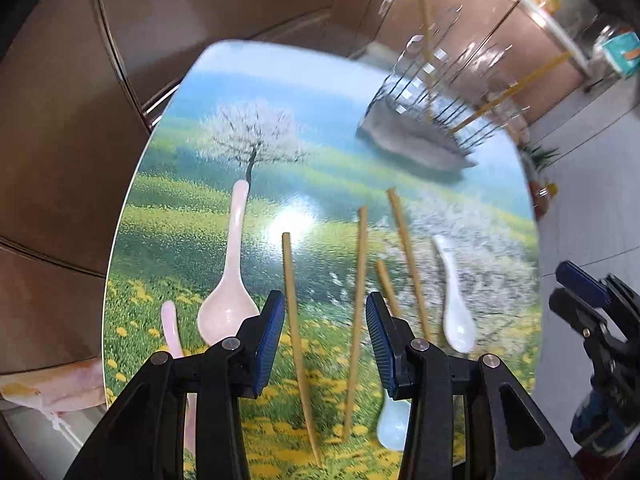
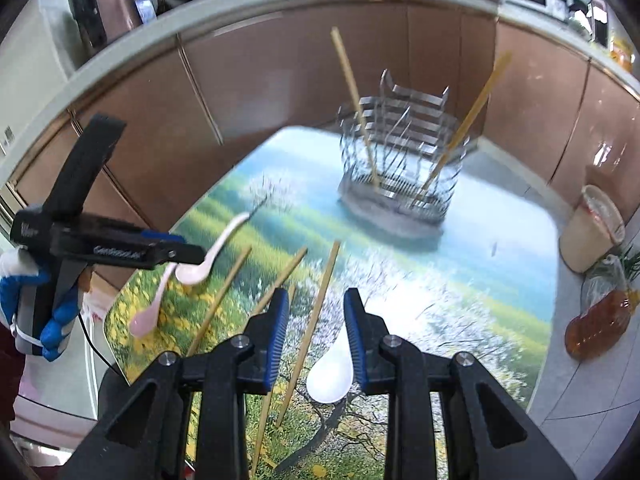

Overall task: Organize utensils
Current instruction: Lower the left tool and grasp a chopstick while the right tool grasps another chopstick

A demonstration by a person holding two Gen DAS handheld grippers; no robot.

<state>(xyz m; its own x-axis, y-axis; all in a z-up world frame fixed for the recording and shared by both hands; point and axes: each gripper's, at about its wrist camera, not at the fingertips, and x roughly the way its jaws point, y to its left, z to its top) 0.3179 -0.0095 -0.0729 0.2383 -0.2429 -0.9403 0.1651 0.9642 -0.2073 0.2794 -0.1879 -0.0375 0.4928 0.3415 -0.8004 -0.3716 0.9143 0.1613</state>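
Hovering left gripper [image 1: 325, 322]: jaws spread apart and holding nothing, above the worktop [image 1: 192, 216], with two chopsticks lying in the gap between them.
Left gap chopstick [image 1: 298, 344]: flat on the worktop, running away from the camera.
Right gap chopstick [image 1: 356, 320]: flat beside it, the two drawing closer toward the near end.
Right gripper [image 2: 316, 322]: jaws released, gripping nothing; a white spoon [image 2: 330, 376] lies just below them, its bowl toward the camera.
Near the right jaws: another chopstick [image 2: 316, 320] slants up through the gap, lying on the worktop.
Pink spoons: a large one [image 1: 230, 300] just left of the left jaws, a second [image 1: 172, 332] partly hidden by the gripper's arm.
Further chopsticks: two more [image 1: 406, 256] to the right of the left jaws.
Pale spoon [image 1: 394, 424]: partly hidden behind the left gripper's right finger.
Wire rack [image 2: 400, 160]: at the far end of the worktop, with two chopsticks [image 2: 354, 96] standing tilted in it.
Worktop print: meadow, blossoming tree, sky.
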